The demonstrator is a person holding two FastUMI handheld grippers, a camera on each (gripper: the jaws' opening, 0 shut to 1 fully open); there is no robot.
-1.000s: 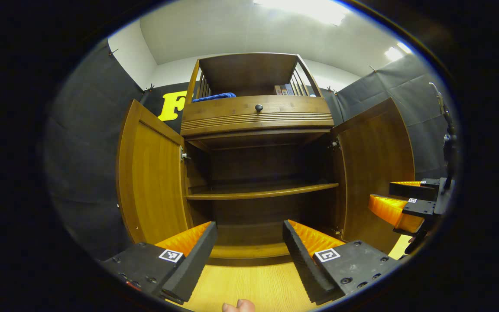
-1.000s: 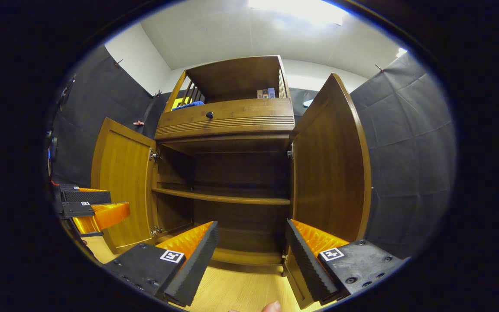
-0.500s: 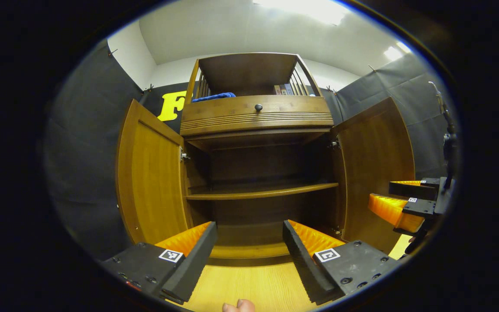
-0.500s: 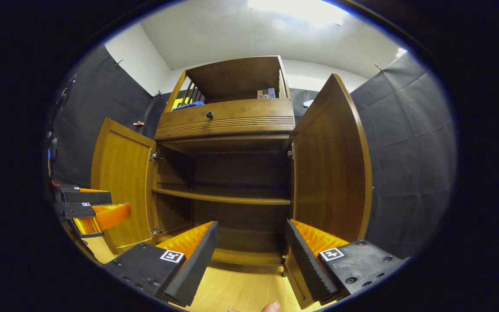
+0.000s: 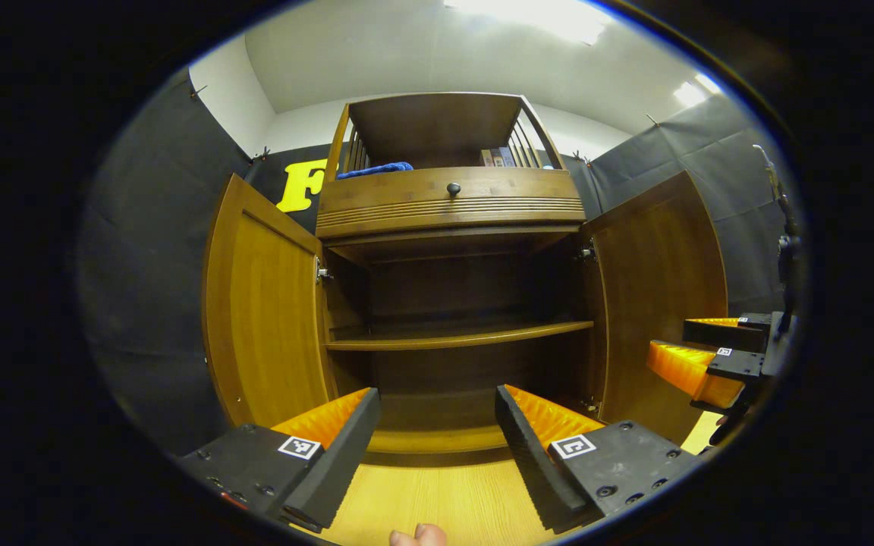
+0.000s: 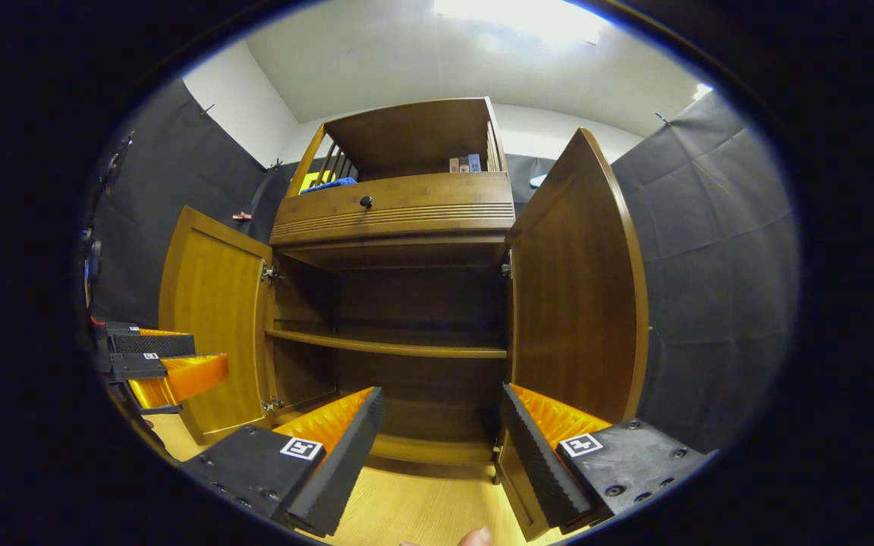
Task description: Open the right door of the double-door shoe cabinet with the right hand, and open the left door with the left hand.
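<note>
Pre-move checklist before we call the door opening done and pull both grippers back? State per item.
1. Left door swung open: ok, its inner face shows and it stands well clear of the cabinet opening.
2. Right door swung open: ok, also swung outward on its hinges.
3. Left gripper free: ok, jaws apart, nothing between them, off the door.
4. Right gripper free: ok, jaws apart, holding nothing.
5. Right gripper's clearance from the right door: cannot tell, the door's lower edge looks close to one finger in the right gripper view.
6. Drawer above undisturbed: ok, it sits closed with its knob visible.
</note>
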